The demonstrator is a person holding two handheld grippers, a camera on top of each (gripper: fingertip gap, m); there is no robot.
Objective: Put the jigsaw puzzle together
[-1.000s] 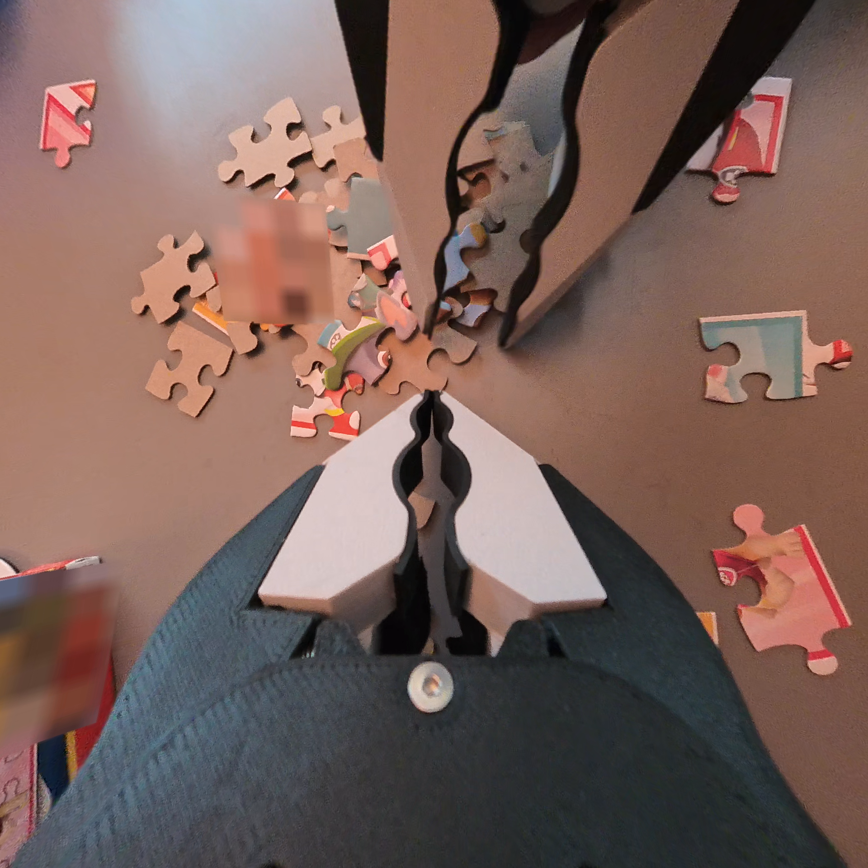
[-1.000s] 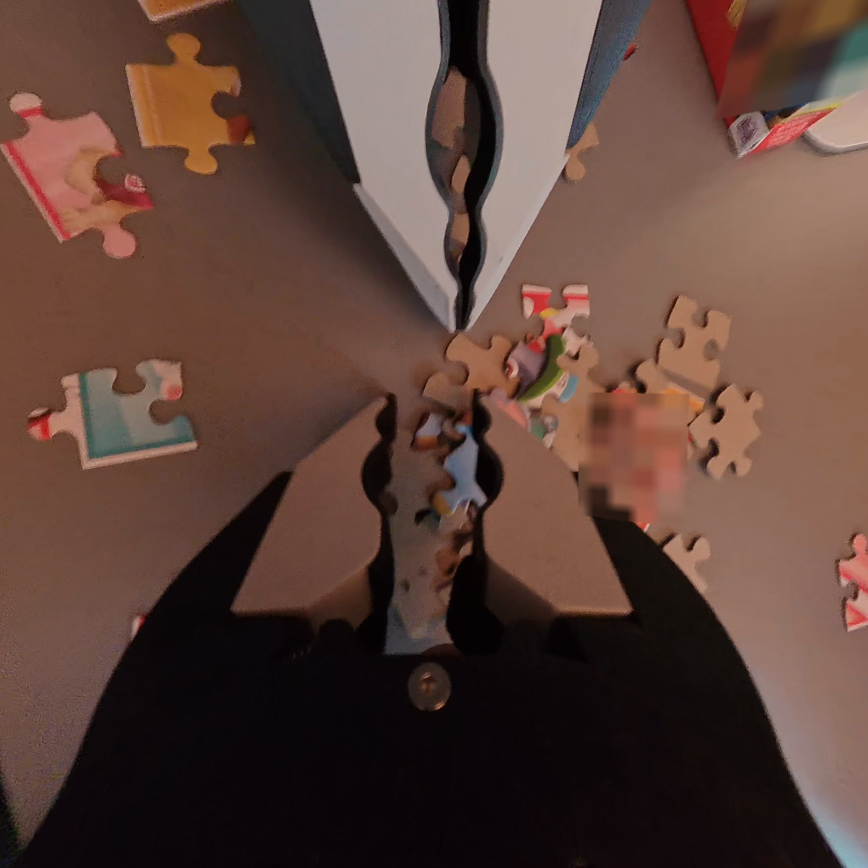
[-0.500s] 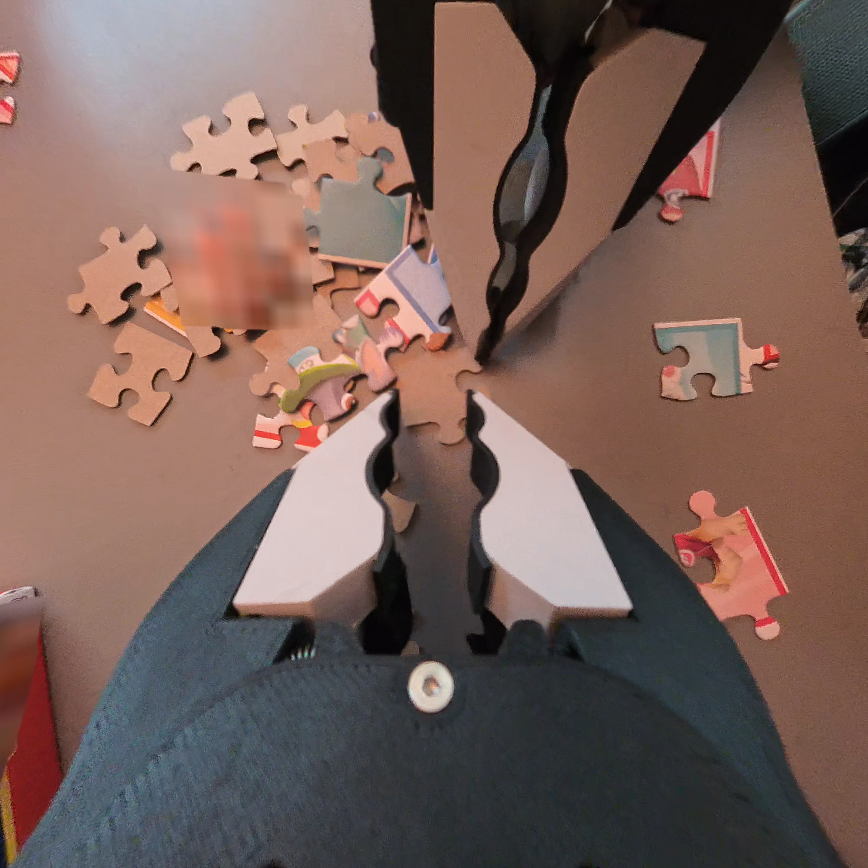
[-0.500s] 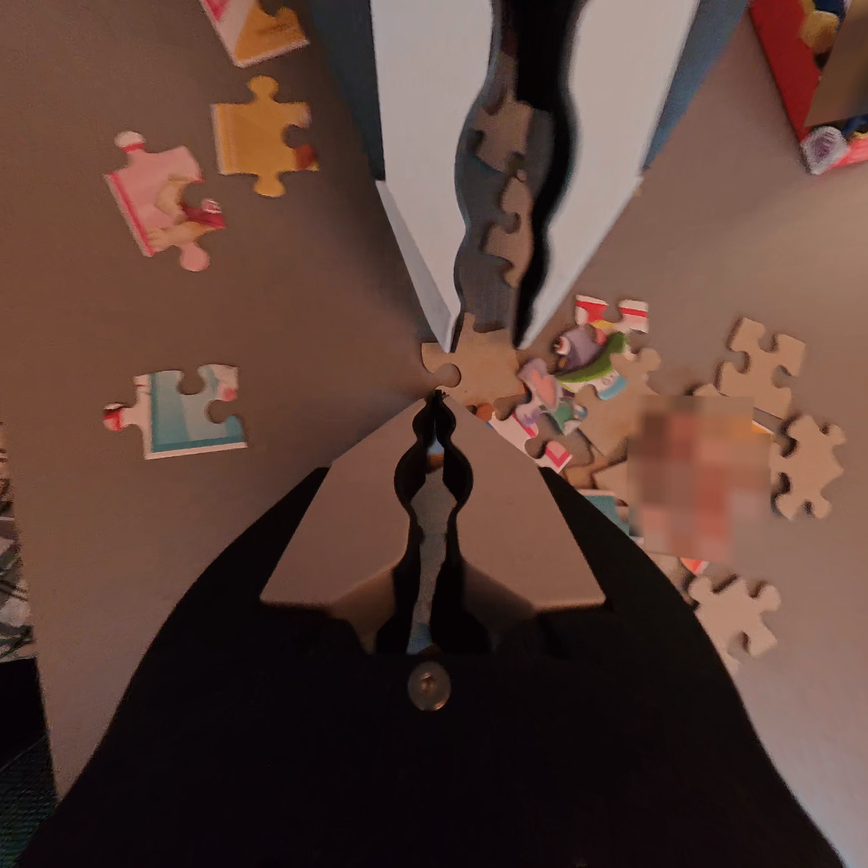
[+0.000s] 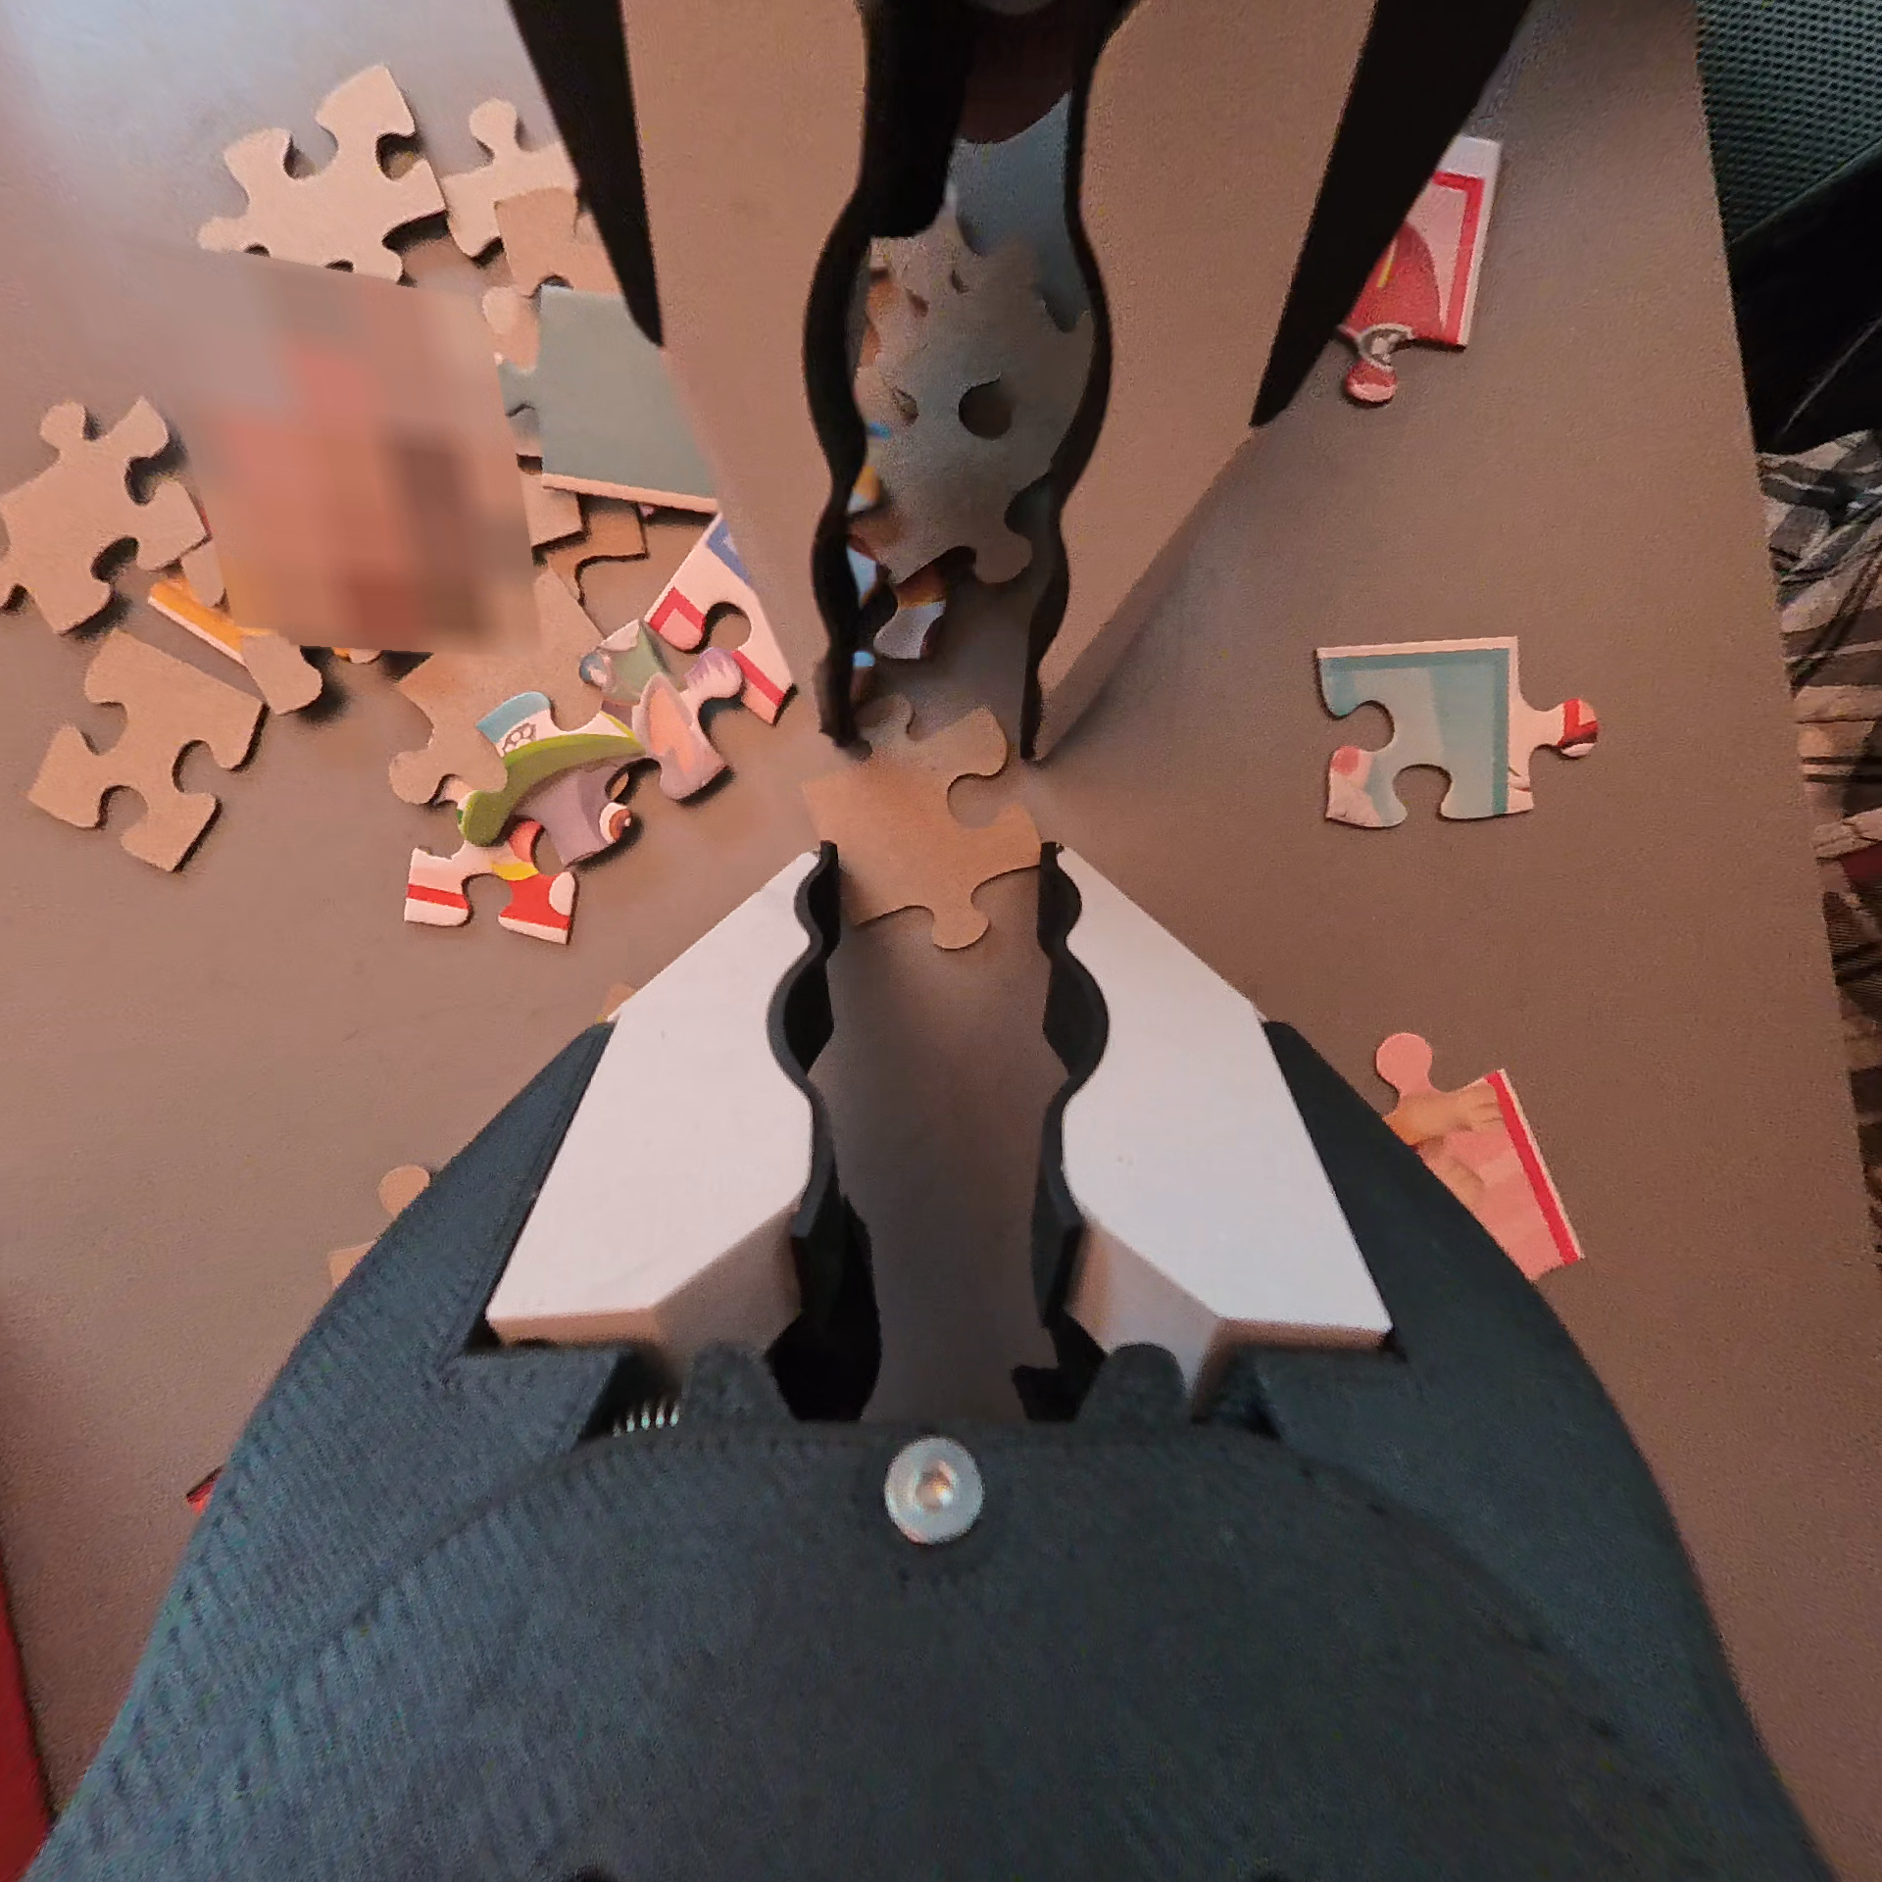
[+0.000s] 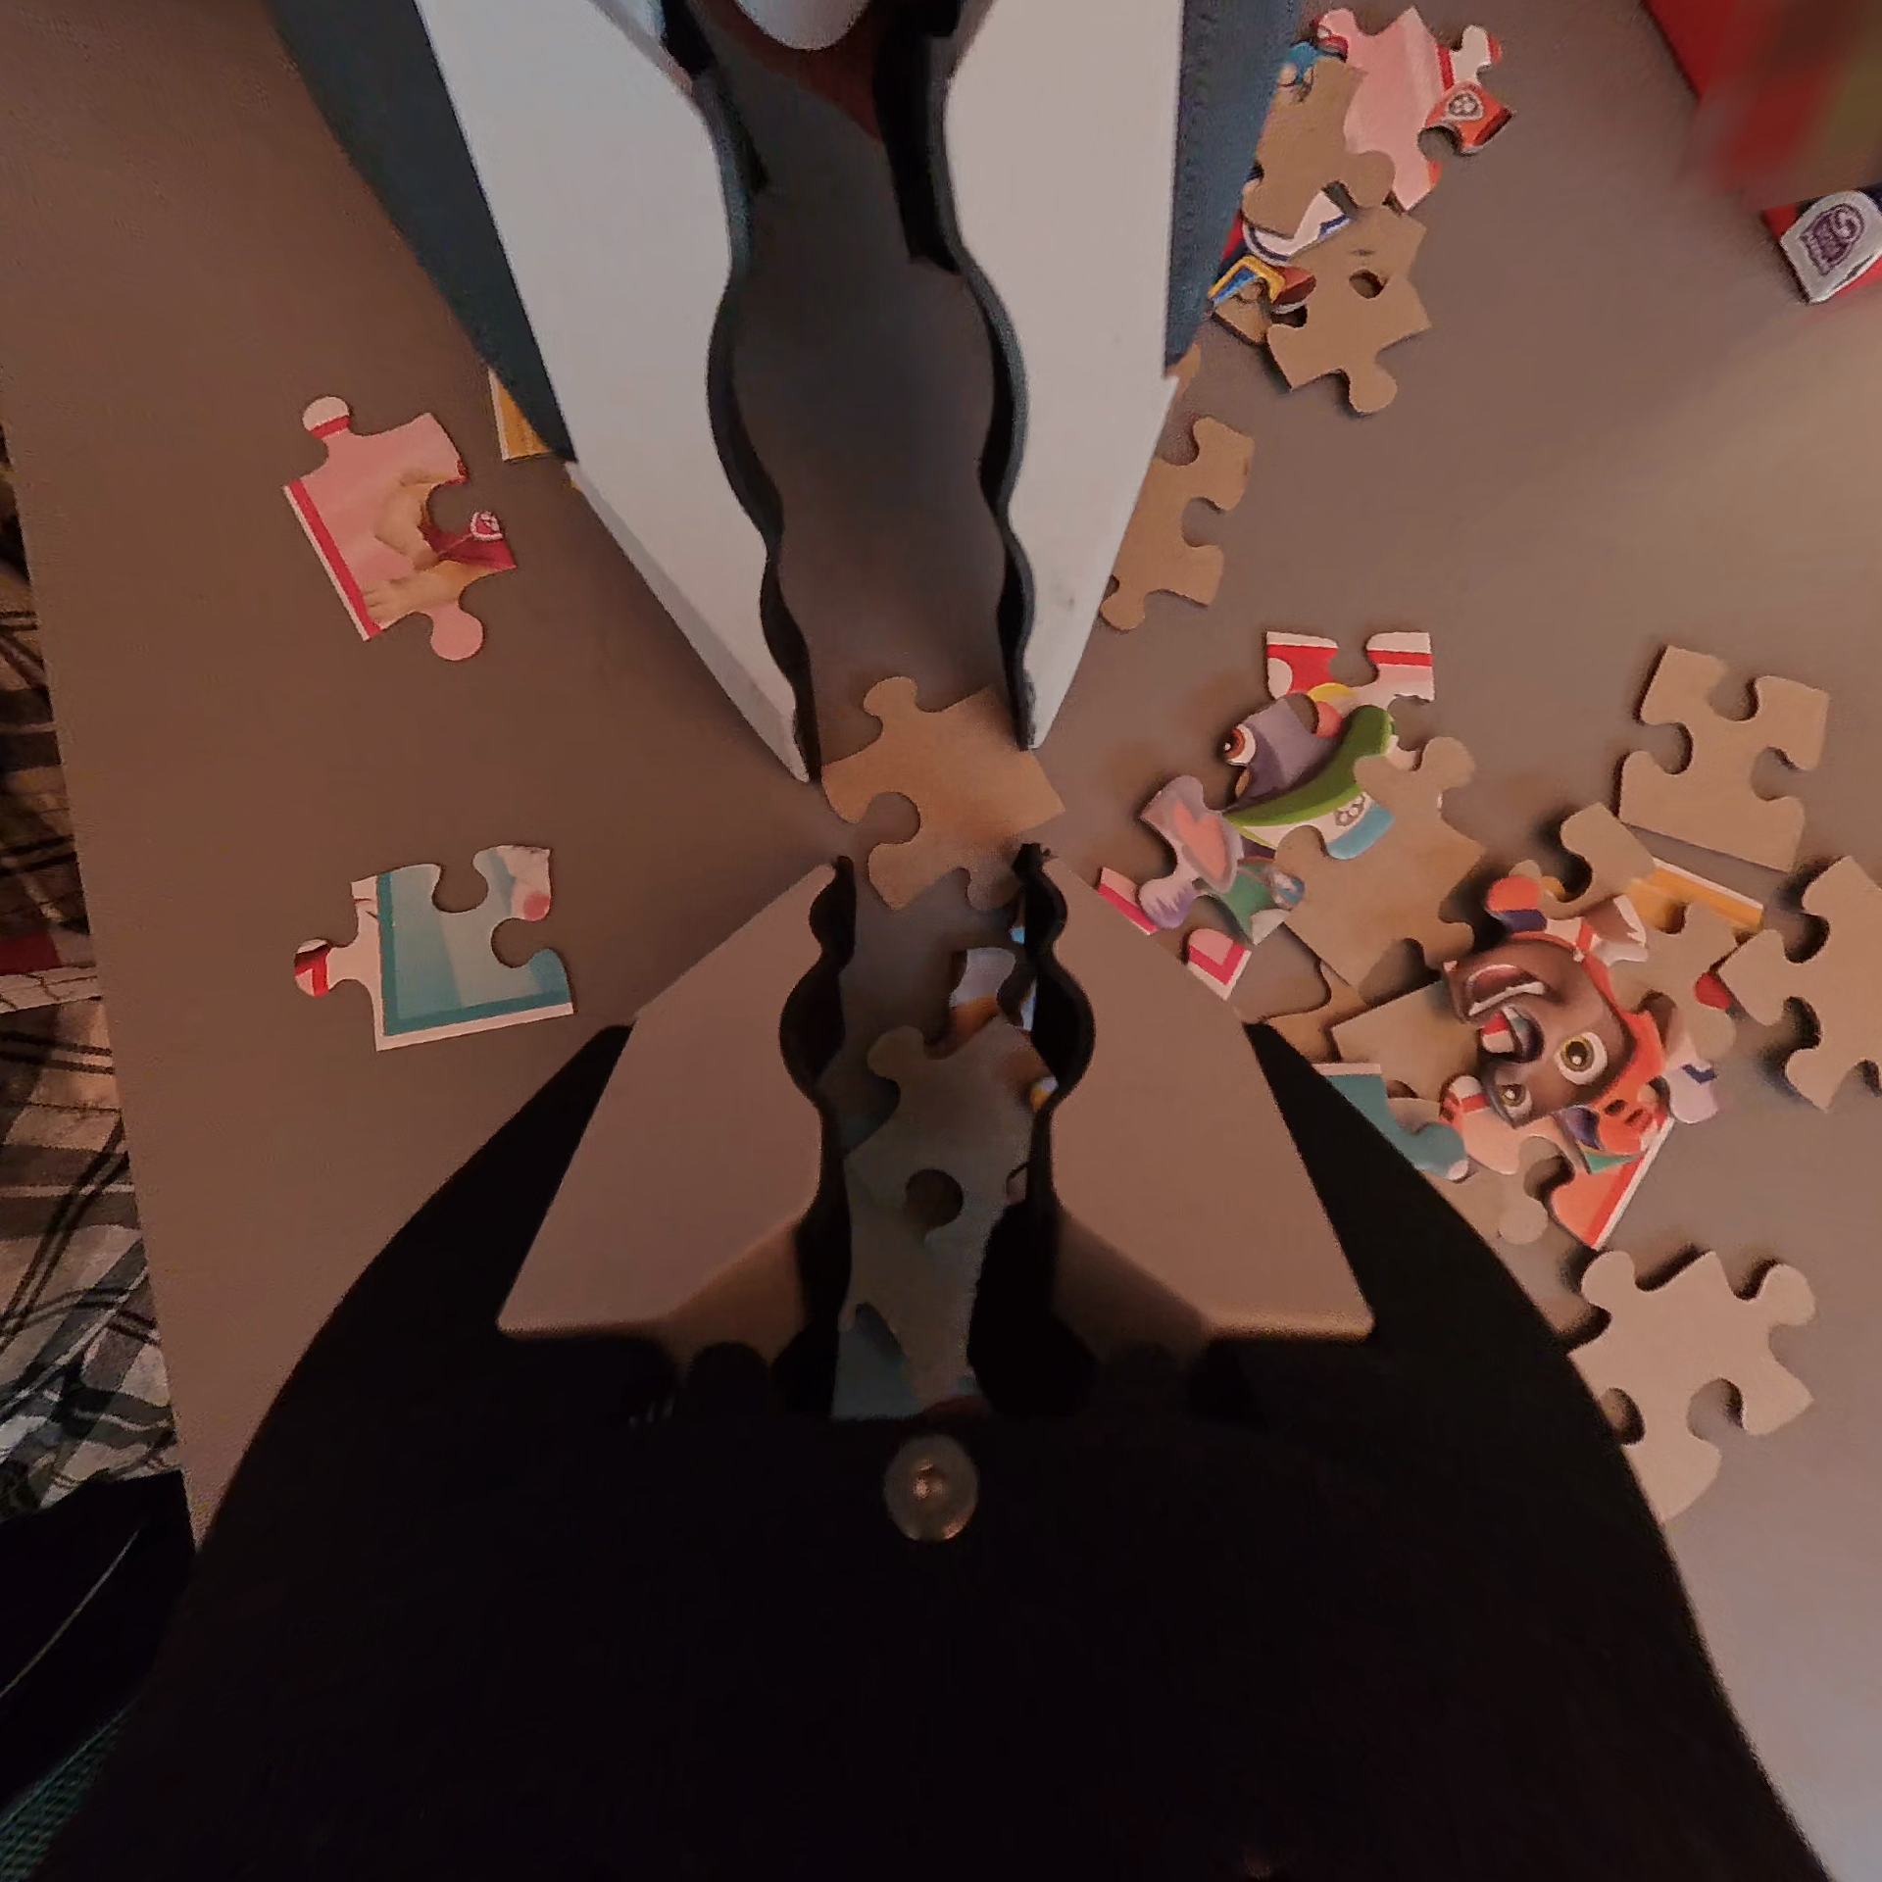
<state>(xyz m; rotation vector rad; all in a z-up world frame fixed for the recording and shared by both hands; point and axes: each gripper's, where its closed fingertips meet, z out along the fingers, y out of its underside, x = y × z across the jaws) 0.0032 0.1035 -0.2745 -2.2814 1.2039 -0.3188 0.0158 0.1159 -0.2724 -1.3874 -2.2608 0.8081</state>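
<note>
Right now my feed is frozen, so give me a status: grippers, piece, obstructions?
Left gripper open, right gripper open, tip to tip. Face-down brown piece flat on table between them, ungripped. Loose pile close on one side.

Dim, warm lighting is noted in both views. The right gripper (image 6: 932, 866) is rendered nearly black, in shadow; the left gripper (image 5: 932, 861) is better lit. Soft shadows are cast on the table (image 5: 1426, 530). Wide-angle bending and blur are observed at the edges.
</note>
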